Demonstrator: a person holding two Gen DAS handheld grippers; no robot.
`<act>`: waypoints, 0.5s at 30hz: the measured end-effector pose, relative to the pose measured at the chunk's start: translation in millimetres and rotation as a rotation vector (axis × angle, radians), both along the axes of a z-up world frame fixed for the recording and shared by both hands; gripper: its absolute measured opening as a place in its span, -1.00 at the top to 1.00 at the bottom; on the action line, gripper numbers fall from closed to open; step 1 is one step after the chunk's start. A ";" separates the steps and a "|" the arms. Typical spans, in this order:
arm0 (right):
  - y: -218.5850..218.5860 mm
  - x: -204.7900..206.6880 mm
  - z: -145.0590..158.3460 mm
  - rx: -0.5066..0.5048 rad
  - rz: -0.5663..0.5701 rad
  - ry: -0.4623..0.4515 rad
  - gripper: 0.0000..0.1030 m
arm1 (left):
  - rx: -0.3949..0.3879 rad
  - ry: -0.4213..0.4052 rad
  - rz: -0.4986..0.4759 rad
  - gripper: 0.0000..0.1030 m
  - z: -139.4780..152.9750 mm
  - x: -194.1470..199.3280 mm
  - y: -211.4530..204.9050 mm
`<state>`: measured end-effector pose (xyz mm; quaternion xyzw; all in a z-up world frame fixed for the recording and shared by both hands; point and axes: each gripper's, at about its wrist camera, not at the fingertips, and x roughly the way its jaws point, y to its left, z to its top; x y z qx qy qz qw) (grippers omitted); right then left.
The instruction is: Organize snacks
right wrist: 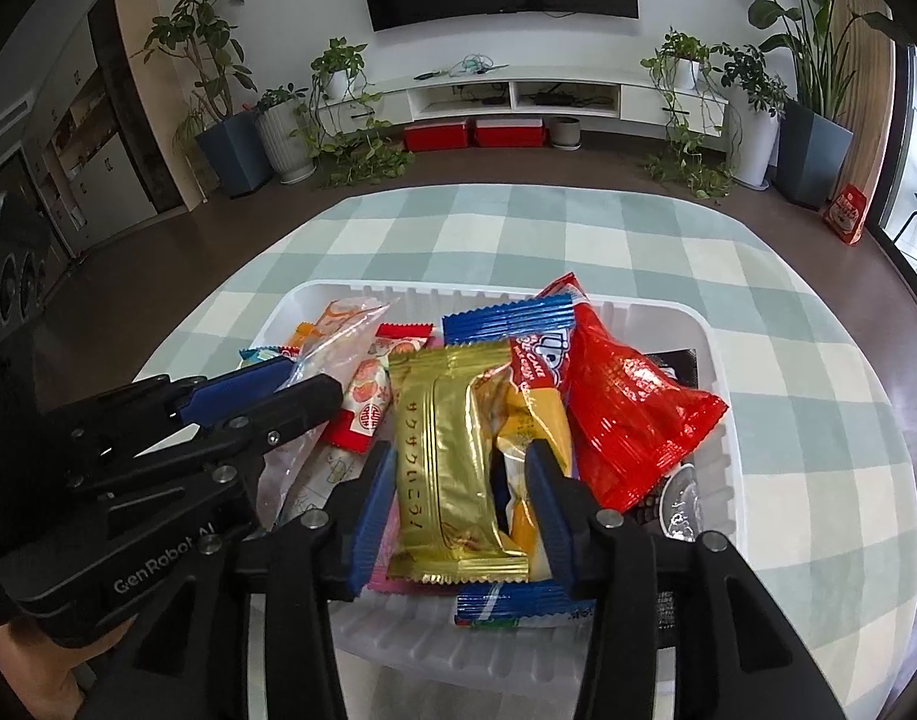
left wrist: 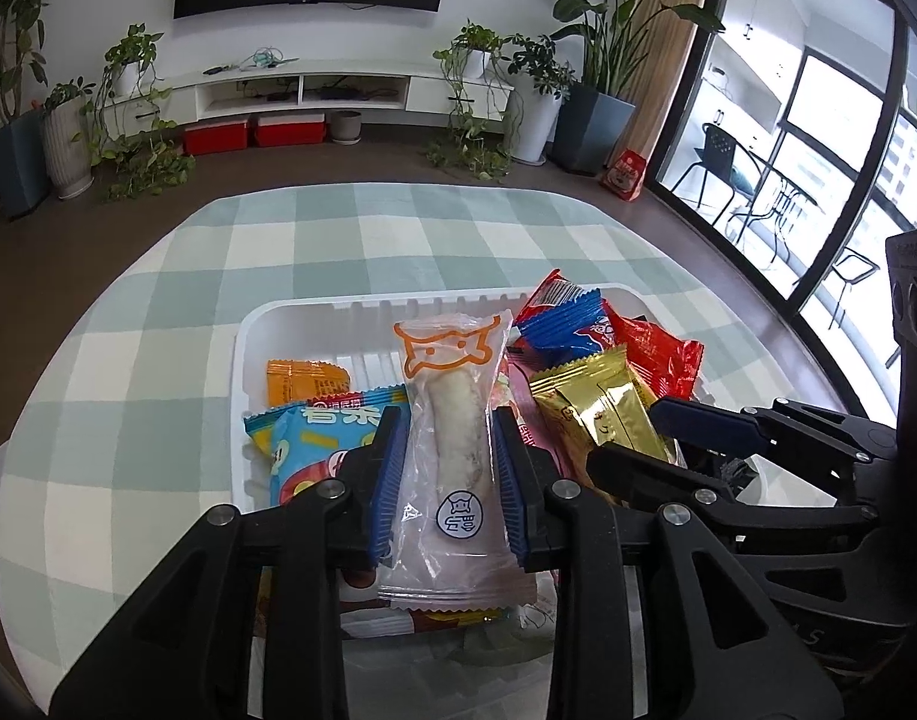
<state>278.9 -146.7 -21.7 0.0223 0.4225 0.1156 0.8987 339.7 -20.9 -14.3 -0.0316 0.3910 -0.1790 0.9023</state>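
A: Why do you hold both grippers over the tray (left wrist: 248, 324)?

B: Because the snacks are heaped there, on the checked desk (left wrist: 158, 276). Your left gripper (left wrist: 446, 474) has its blue pads against both sides of the clear roll packet (left wrist: 452, 450), closed onto it. Your right gripper (right wrist: 458, 498) straddles the gold packet (right wrist: 452, 456), its pads close beside it; I can't tell whether they pinch yet.

A: How will they handle?

B: I judge the clear film soft and slippery, the roll inside long and squashy. The gold foil is stiff and crinkled, with crimped ends. The red bag (right wrist: 632, 408) beside it looks puffy and leans on the tray wall.
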 end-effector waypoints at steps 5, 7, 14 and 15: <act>-5.4 -3.9 1.8 0.004 -0.014 -0.008 -0.05 | -0.003 -0.004 0.012 0.17 1.3 -1.6 0.8; -9.4 -7.1 3.6 0.013 -0.025 -0.015 -0.15 | -0.016 -0.009 0.019 0.04 3.4 -3.3 2.6; -17.2 -18.9 13.7 0.024 -0.045 -0.058 -0.26 | 0.000 -0.045 0.027 -0.22 16.1 -12.6 0.0; -19.1 -21.4 15.1 0.029 -0.049 -0.063 -0.31 | -0.002 -0.050 0.027 -0.29 18.1 -14.9 0.4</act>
